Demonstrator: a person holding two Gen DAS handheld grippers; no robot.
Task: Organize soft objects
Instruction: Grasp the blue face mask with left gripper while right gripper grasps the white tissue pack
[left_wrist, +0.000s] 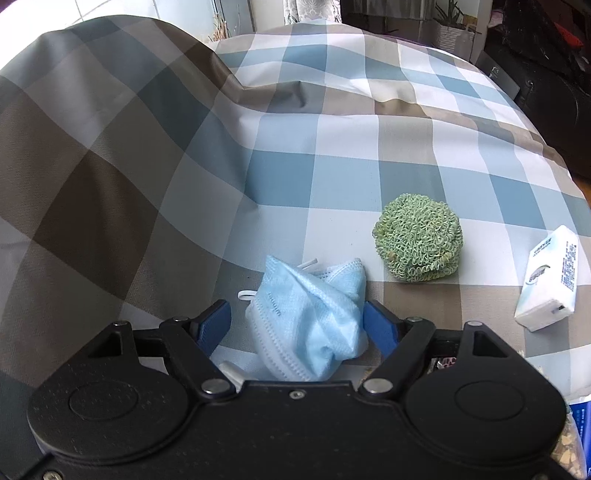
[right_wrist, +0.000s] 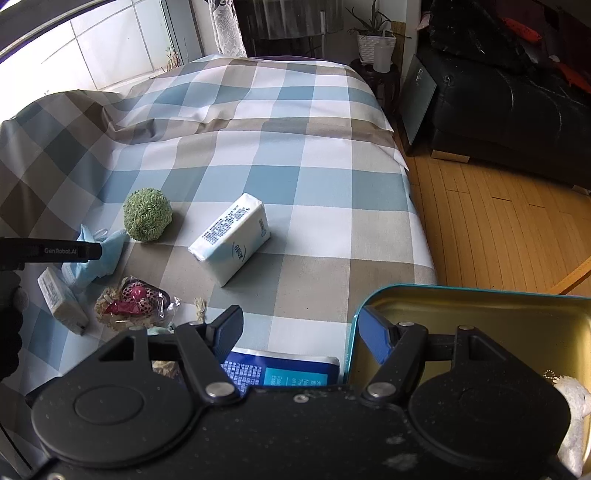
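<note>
Right now, in the left wrist view, the left gripper (left_wrist: 297, 319) is sitting low over the checked bedspread (left_wrist: 332, 166) with its blue fingers (left_wrist: 216, 325) spread apart on either side of a crumpled blue face mask (left_wrist: 306, 317). The right finger is touching the mask's edge, while the left one is standing just clear of it, so nothing is clamped yet. A green knitted ball (left_wrist: 419, 240) is lying just beyond to the right, and a white tissue pack (left_wrist: 550, 280) is resting farther right.

Judging from this, the step in hand is closing on the mask. Doing it well probably means centring the bunched fabric between the fingers and gathering the thick folded part, not a loose ear loop, since thin cloth can slip out when lifted.

In the right wrist view, the right gripper (right_wrist: 301, 334) is hanging open and empty over the near edge of the bed. A teal tin (right_wrist: 480, 295) with a gold interior is sitting at the near right, probably the place for the soft things; a white plush item (right_wrist: 572, 406) is already lying in it. The left gripper is showing at the far left, over the mask beside the green ball.
</note>
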